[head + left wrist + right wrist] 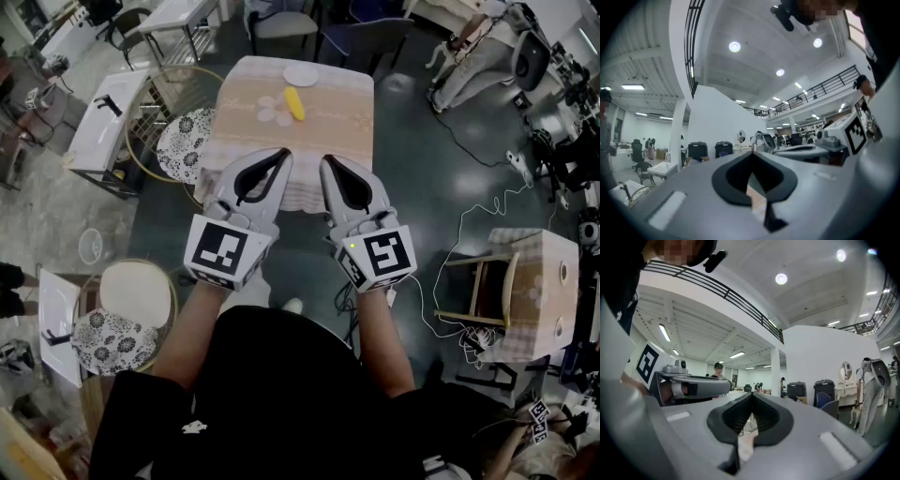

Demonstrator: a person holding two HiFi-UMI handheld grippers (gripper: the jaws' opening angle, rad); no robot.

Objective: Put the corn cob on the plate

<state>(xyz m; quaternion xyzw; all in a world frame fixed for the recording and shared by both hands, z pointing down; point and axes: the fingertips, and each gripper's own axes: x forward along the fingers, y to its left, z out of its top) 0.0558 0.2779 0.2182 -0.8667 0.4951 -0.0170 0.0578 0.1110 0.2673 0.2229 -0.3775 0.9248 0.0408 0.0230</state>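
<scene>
In the head view a yellow corn cob (294,103) lies on a table (337,131) with a pale checked cloth, some way ahead of me. A small white plate (301,75) sits just beyond it near the table's far edge. My left gripper (285,155) and right gripper (325,162) are held side by side in front of my body, short of the table, pointing level. Both are shut with nothing between the jaws. In the left gripper view the left gripper (752,153) has its tips together, as does the right gripper (751,394) in the right gripper view; neither view shows corn or plate.
Round stools (185,141) with patterned cushions stand left of the table. White side tables (108,117) line the left. A wooden chair (487,291) and a cloth-covered box (539,281) are at the right, with cables (469,216) on the dark floor. A seated person (478,56) is at the far right.
</scene>
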